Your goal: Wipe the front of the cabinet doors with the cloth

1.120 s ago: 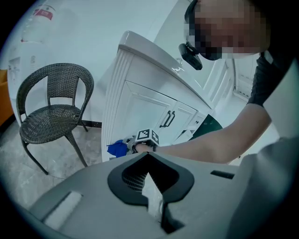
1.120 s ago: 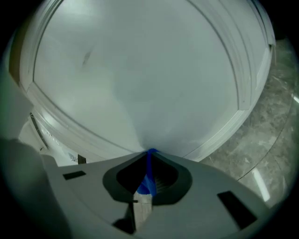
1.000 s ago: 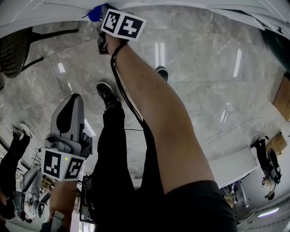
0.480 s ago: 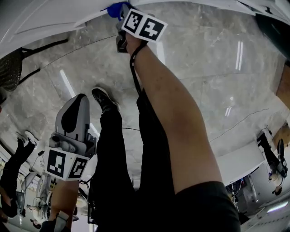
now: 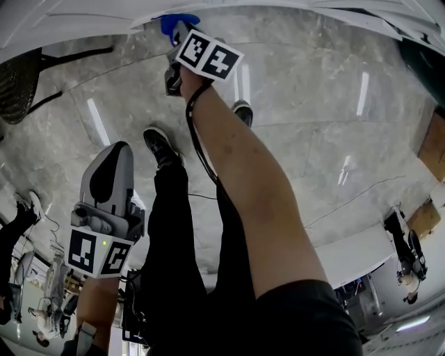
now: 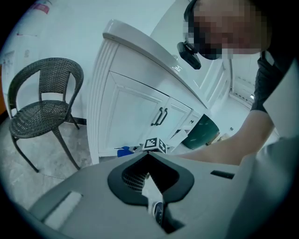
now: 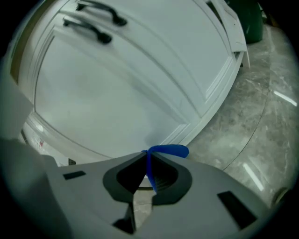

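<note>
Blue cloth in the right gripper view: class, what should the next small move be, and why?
Probably sweep the cloth up across the cabinet door, pressed against it. The right gripper has its jaws shut on the cloth, which sits low by the door's bottom edge near the floor, so most of the white panel lies above it.

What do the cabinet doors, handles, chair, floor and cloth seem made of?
Cabinet doors: white painted wood or board, satin, moulded panel frames. Handles: probably dark metal, slim bars. Chair: dark woven wicker-style mesh. Floor: polished veined grey stone or tile, reflecting lights. Cloth: thin blue fabric, weave unclear.
</note>
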